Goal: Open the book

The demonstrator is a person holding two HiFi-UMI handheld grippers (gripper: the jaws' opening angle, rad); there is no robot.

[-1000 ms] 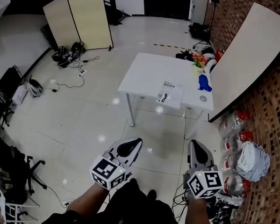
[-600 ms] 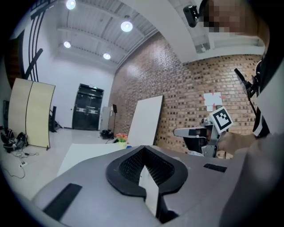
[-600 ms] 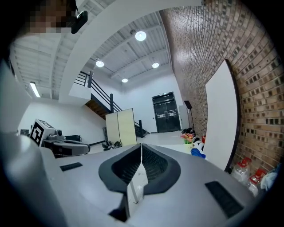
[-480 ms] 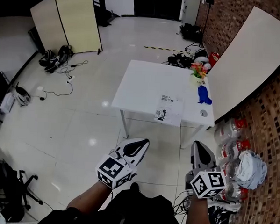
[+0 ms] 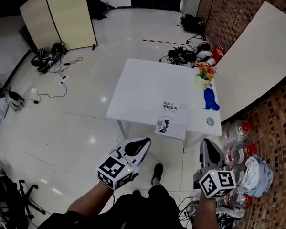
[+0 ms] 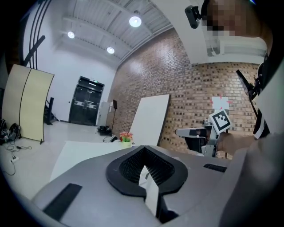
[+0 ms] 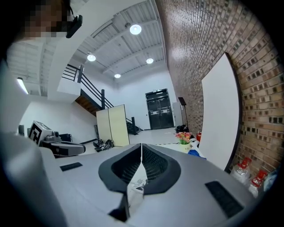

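Both the left gripper [image 5: 135, 145] and right gripper [image 5: 207, 149] are closed, empty; the book [image 5: 172, 119] on the tabletop [image 5: 142, 87] is nearer now, still unreached.

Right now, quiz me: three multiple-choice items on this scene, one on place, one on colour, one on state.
1. The book is:
A. on the table, at its near edge
B. on the table, at its far edge
C. on the floor

2. The object beside the flowers is:
A. yellow
B. blue
C. black

3. The book is:
A. lying open
B. held in jaws
C. closed, untouched

Answers: 1 A, it sits at the table edge nearest the person. 2 B, the blue object lies just nearer than the flowers. 3 C, its cover faces up with nothing touching it.
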